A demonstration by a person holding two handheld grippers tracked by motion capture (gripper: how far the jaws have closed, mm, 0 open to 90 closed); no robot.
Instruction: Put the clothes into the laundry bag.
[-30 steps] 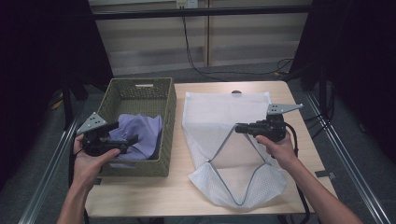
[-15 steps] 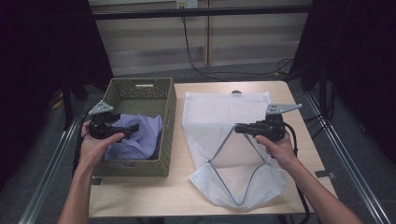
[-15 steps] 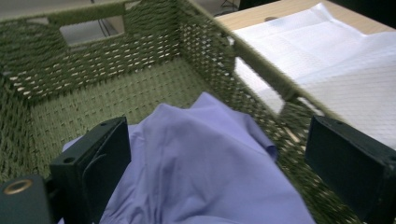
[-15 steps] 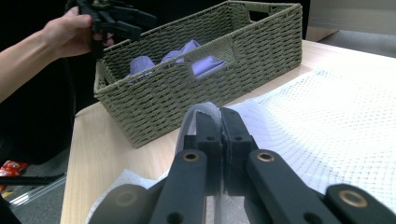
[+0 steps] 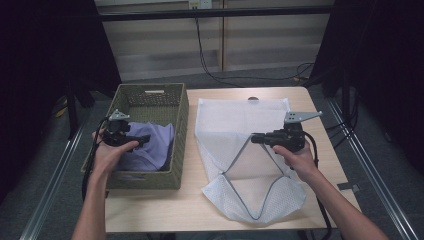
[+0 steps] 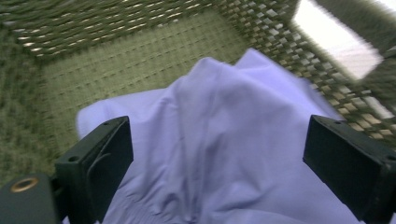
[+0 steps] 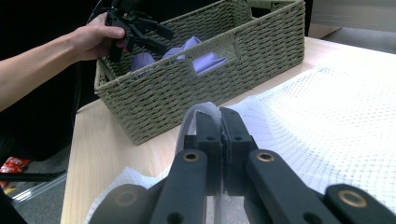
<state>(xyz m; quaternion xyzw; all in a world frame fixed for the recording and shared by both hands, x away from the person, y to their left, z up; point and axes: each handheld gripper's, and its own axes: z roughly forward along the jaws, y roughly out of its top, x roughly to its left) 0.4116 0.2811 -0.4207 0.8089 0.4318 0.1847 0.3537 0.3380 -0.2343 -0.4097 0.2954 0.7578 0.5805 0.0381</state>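
1. Dark curtains ringed a pale wooden table (image 5: 165,212) where a wicker basket (image 5: 180,112) sat at nine o'clock of a white mesh laundry bag (image 5: 225,120).
2. With jaws wide apart, the left gripper (image 5: 142,140) hovered directly above a lilac shirt (image 5: 152,150) heaped inside the basket, nothing yet pinched.
3. At three o'clock, the right gripper (image 5: 255,138) stayed clamped on the bag's rim, propping its mouth open.
4. From the left gripper view, the shirt (image 6: 224,140) bulged between both fingers (image 6: 100,163); the right gripper view showed fingers (image 7: 208,133) pressed together on mesh.
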